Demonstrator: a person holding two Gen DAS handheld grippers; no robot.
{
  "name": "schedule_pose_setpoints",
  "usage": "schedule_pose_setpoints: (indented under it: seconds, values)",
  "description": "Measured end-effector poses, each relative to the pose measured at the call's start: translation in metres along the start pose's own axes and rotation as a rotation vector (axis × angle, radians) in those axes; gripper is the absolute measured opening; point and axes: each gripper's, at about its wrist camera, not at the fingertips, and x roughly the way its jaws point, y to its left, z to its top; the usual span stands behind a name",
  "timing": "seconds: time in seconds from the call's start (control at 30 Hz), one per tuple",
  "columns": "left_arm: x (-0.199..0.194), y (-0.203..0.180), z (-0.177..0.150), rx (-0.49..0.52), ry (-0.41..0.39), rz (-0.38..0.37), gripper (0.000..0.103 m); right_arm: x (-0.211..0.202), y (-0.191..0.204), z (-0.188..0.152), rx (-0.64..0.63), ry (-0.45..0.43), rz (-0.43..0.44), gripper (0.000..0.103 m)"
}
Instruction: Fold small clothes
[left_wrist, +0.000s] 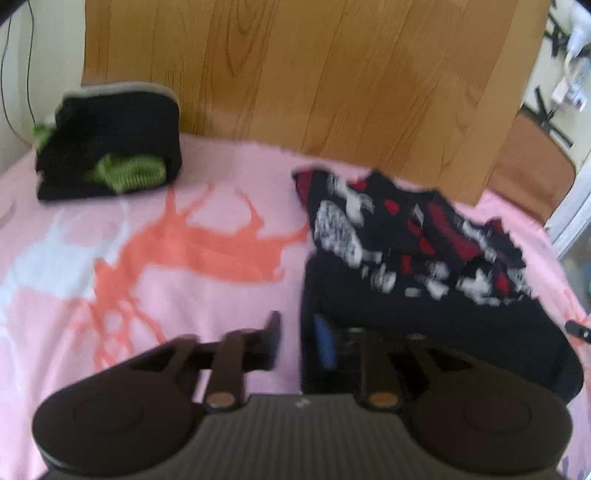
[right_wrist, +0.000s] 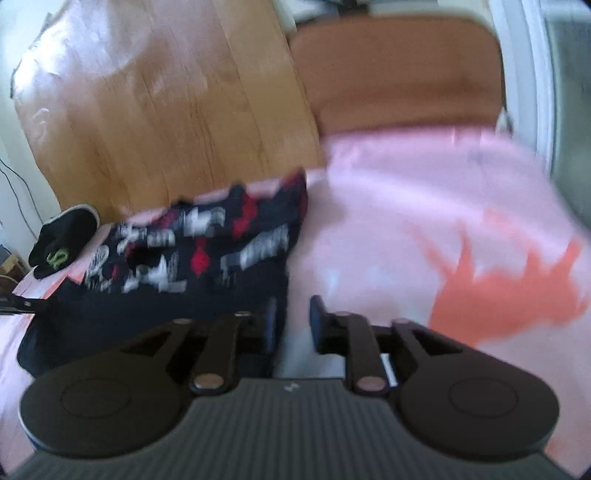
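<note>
A black garment with red and white print (left_wrist: 413, 254) lies partly folded on the pink bedsheet (left_wrist: 184, 280), at the right in the left wrist view. My left gripper (left_wrist: 301, 343) is open at its near left edge, with the right finger over the black cloth. In the right wrist view the same garment (right_wrist: 192, 254) lies at the left. My right gripper (right_wrist: 293, 325) is open at its near right edge, holding nothing. A folded black and green garment (left_wrist: 110, 147) sits at the far left of the bed.
A wooden headboard (left_wrist: 295, 74) stands behind the bed. A brown cushioned chair back (right_wrist: 395, 70) is to the right of it. The sheet has an orange deer print (left_wrist: 199, 247). A power strip and cables hang on the wall at the far right (left_wrist: 569, 85).
</note>
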Motion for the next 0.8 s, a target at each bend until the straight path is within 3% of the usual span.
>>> schedule_pose_setpoints:
  seconds: [0.07, 0.13, 0.2, 0.33, 0.43, 0.5, 0.6, 0.67, 0.7, 0.73, 0.77, 0.8]
  values:
    - [-0.003, -0.005, 0.020, 0.021, -0.050, 0.025, 0.032, 0.004, 0.005, 0.022, -0.032, -0.020, 0.028, 0.030]
    - [0.010, -0.021, 0.045, 0.055, -0.051, 0.036, 0.032, 0.023, 0.015, 0.049, -0.047, -0.013, 0.052, 0.031]
    - [0.033, -0.044, 0.069, 0.117, -0.050, 0.042, 0.033, 0.056, 0.028, 0.075, -0.057, 0.025, 0.085, 0.042]
    - [0.104, -0.089, 0.115, 0.185, 0.013, 0.063, 0.040, 0.136, 0.052, 0.113, -0.090, 0.110, 0.113, 0.047]
    - [0.157, -0.111, 0.142, 0.178, 0.032, 0.100, 0.051, 0.194, 0.055, 0.131, -0.055, 0.188, 0.108, 0.056]
    - [0.190, -0.118, 0.154, 0.171, 0.070, 0.090, 0.052, 0.226, 0.052, 0.137, -0.007, 0.229, 0.111, 0.059]
    - [0.228, -0.119, 0.160, 0.182, 0.109, 0.136, 0.054, 0.265, 0.046, 0.141, 0.042, 0.273, 0.117, 0.063]
    - [0.244, -0.114, 0.161, 0.162, 0.141, 0.133, 0.048, 0.281, 0.046, 0.137, 0.049, 0.300, 0.116, 0.063]
    - [0.245, -0.111, 0.160, 0.150, 0.131, 0.108, 0.041, 0.286, 0.046, 0.133, 0.052, 0.316, 0.131, 0.063]
    - [0.244, -0.111, 0.158, 0.154, 0.120, 0.081, 0.023, 0.288, 0.048, 0.130, 0.048, 0.333, 0.151, 0.060]
    - [0.240, -0.112, 0.156, 0.167, 0.121, 0.045, 0.009, 0.286, 0.052, 0.127, 0.027, 0.335, 0.165, 0.043]
    - [0.235, -0.114, 0.153, 0.185, 0.114, 0.045, 0.009, 0.283, 0.058, 0.123, -0.006, 0.335, 0.160, 0.016]
